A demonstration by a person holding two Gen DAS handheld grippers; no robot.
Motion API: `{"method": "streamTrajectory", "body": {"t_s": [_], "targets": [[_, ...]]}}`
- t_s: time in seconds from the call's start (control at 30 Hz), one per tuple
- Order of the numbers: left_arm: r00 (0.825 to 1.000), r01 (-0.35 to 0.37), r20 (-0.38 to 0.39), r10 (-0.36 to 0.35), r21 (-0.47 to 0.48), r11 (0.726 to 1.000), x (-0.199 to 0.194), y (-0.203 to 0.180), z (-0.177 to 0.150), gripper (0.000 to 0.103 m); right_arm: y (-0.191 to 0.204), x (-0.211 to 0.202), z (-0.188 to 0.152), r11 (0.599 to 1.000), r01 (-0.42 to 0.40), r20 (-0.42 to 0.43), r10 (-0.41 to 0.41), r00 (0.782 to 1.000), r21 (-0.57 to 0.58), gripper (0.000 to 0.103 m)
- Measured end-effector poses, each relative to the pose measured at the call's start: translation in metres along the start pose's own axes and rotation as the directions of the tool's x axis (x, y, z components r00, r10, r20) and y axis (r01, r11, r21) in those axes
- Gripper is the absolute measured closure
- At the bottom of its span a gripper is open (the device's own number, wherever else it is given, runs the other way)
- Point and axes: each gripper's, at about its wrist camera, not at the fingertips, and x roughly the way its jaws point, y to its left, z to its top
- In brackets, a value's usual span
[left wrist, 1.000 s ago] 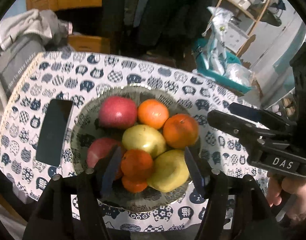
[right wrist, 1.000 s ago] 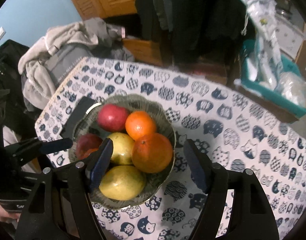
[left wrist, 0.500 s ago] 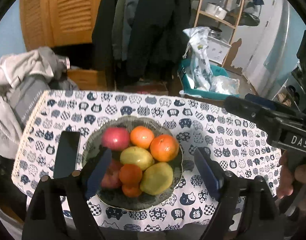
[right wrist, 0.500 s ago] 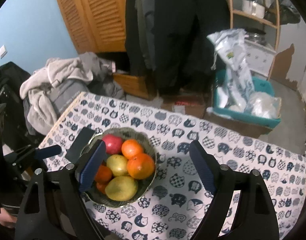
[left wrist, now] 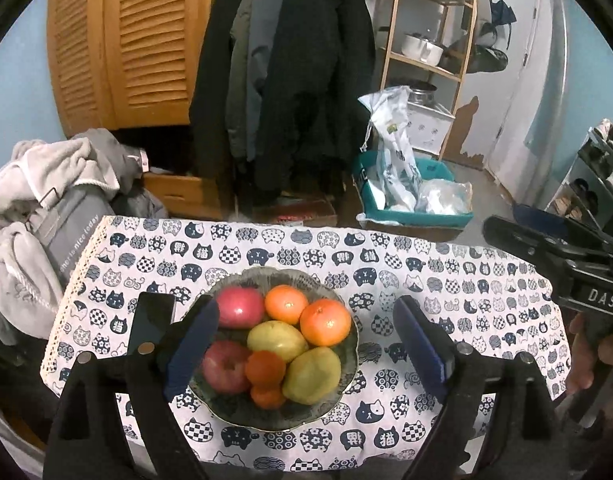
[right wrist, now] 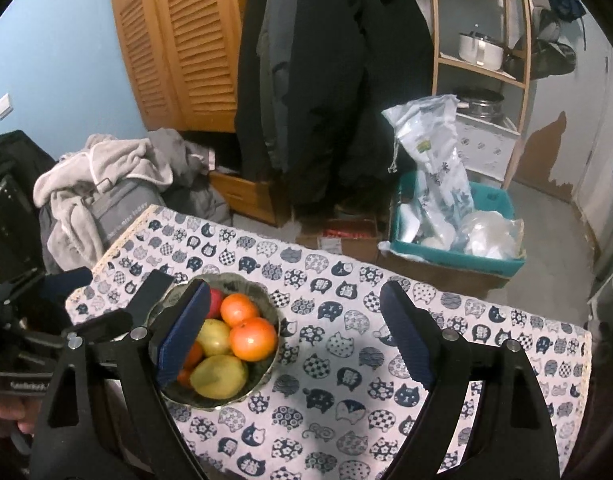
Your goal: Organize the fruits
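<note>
A patterned bowl [left wrist: 266,274] on the table holds the fruit: two red apples [left wrist: 240,306], several oranges [left wrist: 325,322] and two yellow-green pears [left wrist: 312,376]. My left gripper [left wrist: 306,304] hangs above and in front of the bowl. Its jaws are opening and nothing is between them. In the right wrist view the bowl [right wrist: 242,280] lies at the lower left. My right gripper [right wrist: 295,286] is open and empty over the cloth just right of the bowl. The right gripper [left wrist: 546,248] also shows at the right edge of the left wrist view.
A dark phone [left wrist: 152,322] lies flat just left of the bowl. The cat-print tablecloth [left wrist: 426,280] covers the table. Clothes [left wrist: 46,192] are piled at the table's left end. A teal crate [left wrist: 418,216] with bags, hanging coats and a wooden shelf stand beyond the far edge.
Both grippers have risen and drawn back from the bowl, so it looks smaller. Both pairs of jaws have spread wider. The fruit has not moved.
</note>
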Motion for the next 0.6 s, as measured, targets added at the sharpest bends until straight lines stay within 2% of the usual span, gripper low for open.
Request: {"method": "streamTrajectory", "body": {"t_s": [0.13, 0.3, 0.6], "targets": [[0.999, 0.017, 0.031, -0.016, -0.005, 1.000, -0.011, -0.003, 0.003, 0.012, 0.000, -0.014, 0.000, 1.000, 0.015, 0.033, -0.015, 0.999, -0.021, 0.018], [0.997, 0.015, 0.078, -0.017, 0.029, 0.999, -0.024, -0.017, 0.005, 0.004, -0.003, -0.031, -0.002, 0.999, 0.036, 0.070, -0.033, 0.997, -0.039, 0.018], [0.992, 0.050, 0.113, -0.060, 0.088, 0.995, -0.031, -0.040, 0.005, 0.003, -0.019, -0.043, -0.002, 0.999, 0.052, 0.095, -0.051, 0.994, -0.009, 0.017]]}}
